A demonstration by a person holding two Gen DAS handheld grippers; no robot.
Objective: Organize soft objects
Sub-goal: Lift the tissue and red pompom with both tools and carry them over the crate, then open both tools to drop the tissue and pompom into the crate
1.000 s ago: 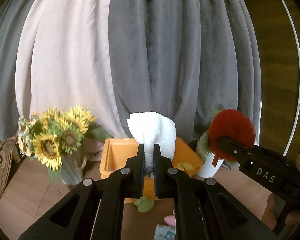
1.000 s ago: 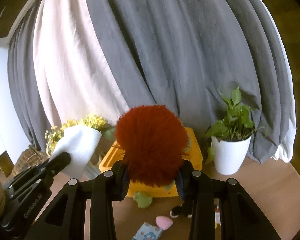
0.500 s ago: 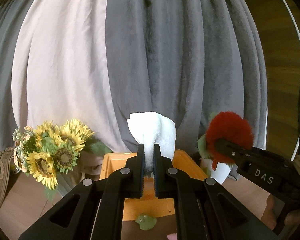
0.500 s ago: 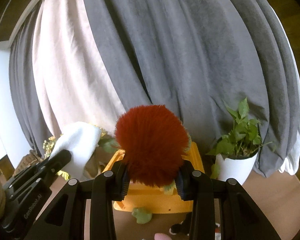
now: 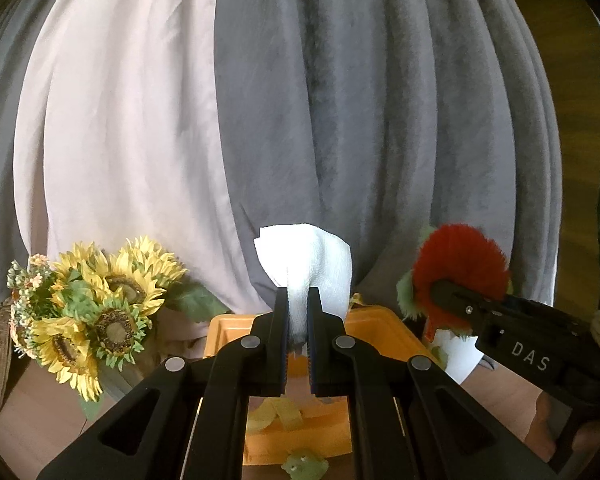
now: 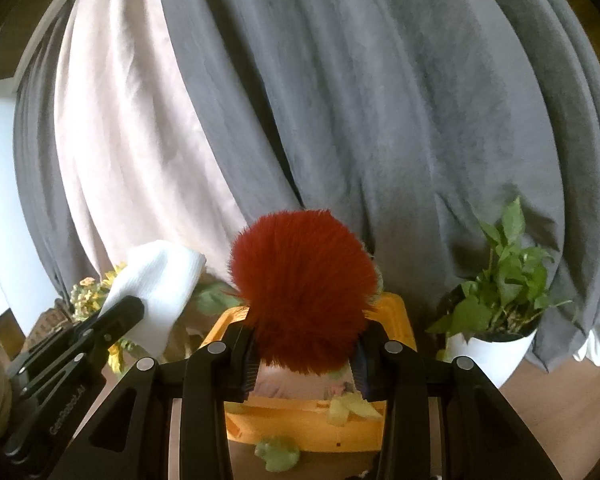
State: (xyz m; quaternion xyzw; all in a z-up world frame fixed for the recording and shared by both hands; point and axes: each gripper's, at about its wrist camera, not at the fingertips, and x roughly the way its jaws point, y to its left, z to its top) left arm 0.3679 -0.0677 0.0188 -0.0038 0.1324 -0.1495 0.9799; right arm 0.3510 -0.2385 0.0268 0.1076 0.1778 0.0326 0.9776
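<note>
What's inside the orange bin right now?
In the orange bin, yellow-green soft pieces and something pale pink show. The red pompom and white cloth hide the rest.

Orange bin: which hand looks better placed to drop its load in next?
Right, narrowly. Its tongs hold the red pompom over the bin; the left tongs hold the cloth similarly.

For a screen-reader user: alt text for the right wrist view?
The right gripper clamps a fluffy red pom-pom above an orange bin. To its left, the left gripper holds a white cloth; grey curtains hang behind.
</note>
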